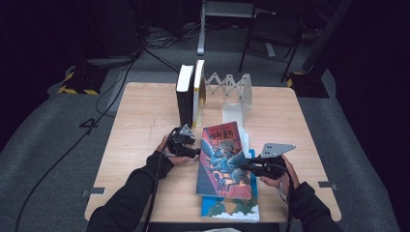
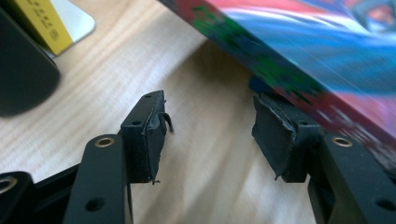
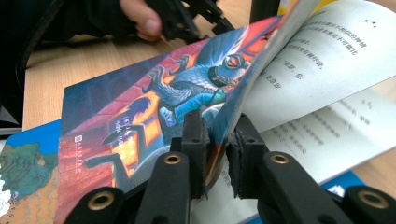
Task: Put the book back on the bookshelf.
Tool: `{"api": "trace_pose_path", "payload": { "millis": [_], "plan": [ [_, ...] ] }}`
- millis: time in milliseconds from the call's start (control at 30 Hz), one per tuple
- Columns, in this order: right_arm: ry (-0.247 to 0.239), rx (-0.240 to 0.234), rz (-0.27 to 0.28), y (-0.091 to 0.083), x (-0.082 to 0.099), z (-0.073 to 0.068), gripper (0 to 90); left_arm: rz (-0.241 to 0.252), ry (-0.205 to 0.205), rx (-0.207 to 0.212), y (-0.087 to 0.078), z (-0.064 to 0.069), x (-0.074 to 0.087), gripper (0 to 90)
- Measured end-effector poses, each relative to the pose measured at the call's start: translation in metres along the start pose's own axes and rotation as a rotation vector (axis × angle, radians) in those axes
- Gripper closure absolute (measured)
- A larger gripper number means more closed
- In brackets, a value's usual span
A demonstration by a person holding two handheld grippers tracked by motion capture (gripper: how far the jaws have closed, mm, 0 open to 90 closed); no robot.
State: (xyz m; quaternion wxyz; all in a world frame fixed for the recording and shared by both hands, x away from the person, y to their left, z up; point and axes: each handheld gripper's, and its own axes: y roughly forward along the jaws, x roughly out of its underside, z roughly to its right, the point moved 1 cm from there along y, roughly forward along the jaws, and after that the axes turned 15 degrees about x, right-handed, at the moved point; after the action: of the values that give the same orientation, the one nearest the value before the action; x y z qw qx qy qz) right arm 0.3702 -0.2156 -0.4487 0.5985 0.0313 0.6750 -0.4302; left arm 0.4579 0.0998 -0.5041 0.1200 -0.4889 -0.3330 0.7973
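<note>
Standing upright near the back of the pale wooden table [image 1: 145,121], a thick black-spined book [image 1: 184,96] and a yellow-covered one [image 1: 198,92] lean beside a folding metal bookend rack [image 1: 232,92]. In front of them, the left tongs [image 1: 193,152] hang open with nothing between the pads, just beside the spine edge of the paperback with the red and blue illustrated cover [image 1: 223,162], which sits tilted on a second, blue-covered book [image 1: 232,209] lying flat near the front edge. On the other side, the right tongs [image 3: 216,154] are clamped on the paperback's front cover and a few pages at its open edge, lifting them while the inner pages [image 3: 317,93] sag away. The risk, as I judge it, is that the thin cover bends, creases or tears under this narrow pinch, or slips free, if the book is raised before the left tongs take the spine; the lower book could also be dragged toward the table's edge.
</note>
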Motion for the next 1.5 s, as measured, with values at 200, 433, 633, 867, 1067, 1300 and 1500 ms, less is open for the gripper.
{"api": "trace_pose_path", "payload": {
  "millis": [200,433,633,867,1067,1300,1500],
  "plan": [
    [-0.057,0.015,0.057,-0.006,0.0,-0.005,78.8,0.071,-0.038,0.017,-0.005,-0.015,-0.012,43.9],
    [-0.12,0.038,0.129,-0.016,-0.004,-0.01,78.9,0.176,-0.027,0.09,-0.018,-0.017,-0.028,57.7],
    [-0.148,0.089,0.174,-0.023,-0.008,-0.012,79.4,0.242,0.021,0.116,-0.039,-0.008,-0.04,66.1],
    [-0.209,0.157,0.222,-0.03,-0.014,-0.012,80.0,0.278,0.101,0.123,-0.061,0.006,-0.054,75.2],
    [-0.226,0.193,0.257,-0.031,-0.017,-0.008,80.1,0.318,0.166,0.126,-0.081,0.025,-0.071,77.7],
    [-0.245,0.26,0.31,-0.038,-0.019,-0.007,82.1,0.317,0.248,0.135,-0.093,0.04,-0.087,79.1],
    [-0.278,0.279,0.334,-0.049,-0.008,-0.017,83.4,0.312,0.283,0.117,-0.093,0.05,-0.077,77.4]
  ]
}}
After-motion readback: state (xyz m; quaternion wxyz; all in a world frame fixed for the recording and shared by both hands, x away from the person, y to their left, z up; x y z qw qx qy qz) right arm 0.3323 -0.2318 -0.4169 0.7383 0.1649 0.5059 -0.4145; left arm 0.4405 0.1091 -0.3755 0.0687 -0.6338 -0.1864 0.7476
